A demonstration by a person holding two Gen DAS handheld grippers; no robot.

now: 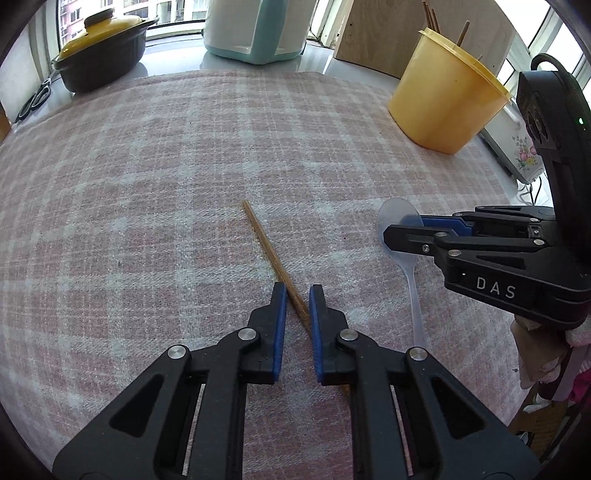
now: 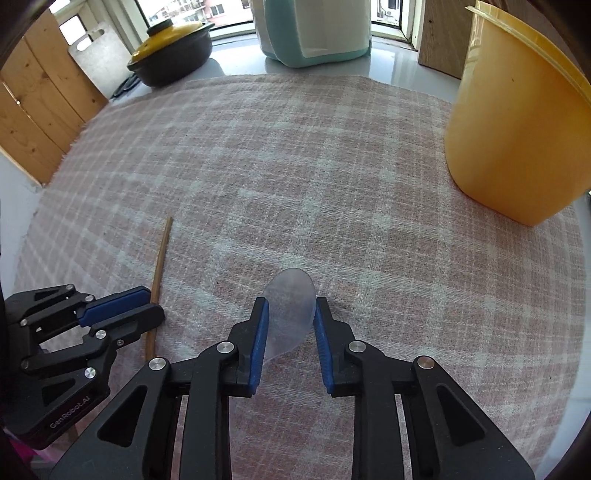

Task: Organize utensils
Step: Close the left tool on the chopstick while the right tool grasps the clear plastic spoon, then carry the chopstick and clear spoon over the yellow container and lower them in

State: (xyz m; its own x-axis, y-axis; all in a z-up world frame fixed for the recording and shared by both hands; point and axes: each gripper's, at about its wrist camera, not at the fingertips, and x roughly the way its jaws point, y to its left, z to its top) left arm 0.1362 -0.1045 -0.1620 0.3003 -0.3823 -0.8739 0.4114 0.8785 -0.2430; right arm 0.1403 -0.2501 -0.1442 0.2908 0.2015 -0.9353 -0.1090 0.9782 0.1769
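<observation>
A brown wooden chopstick point(image 1: 271, 254) lies on the pink plaid cloth point(image 1: 166, 184). My left gripper point(image 1: 297, 293) straddles its near end with jaws slightly apart, the right pad touching it. A clear plastic spoon point(image 1: 408, 266) lies to the right. My right gripper point(image 2: 290, 306) has its jaws on either side of the spoon's bowl point(image 2: 290, 314), pads at its edges. The yellow utensil bucket point(image 1: 445, 96) stands at the far right with several chopsticks in it; it also shows in the right wrist view point(image 2: 517, 129). The left gripper point(image 2: 147, 302) and chopstick point(image 2: 160, 258) show there too.
A black pot with a yellow lid point(image 1: 101, 51) stands at the far left by scissors point(image 1: 33, 99). A white and teal appliance point(image 1: 258, 29) stands at the back. A wooden board point(image 1: 380, 33) leans behind the bucket. A floral white appliance point(image 1: 517, 151) sits right.
</observation>
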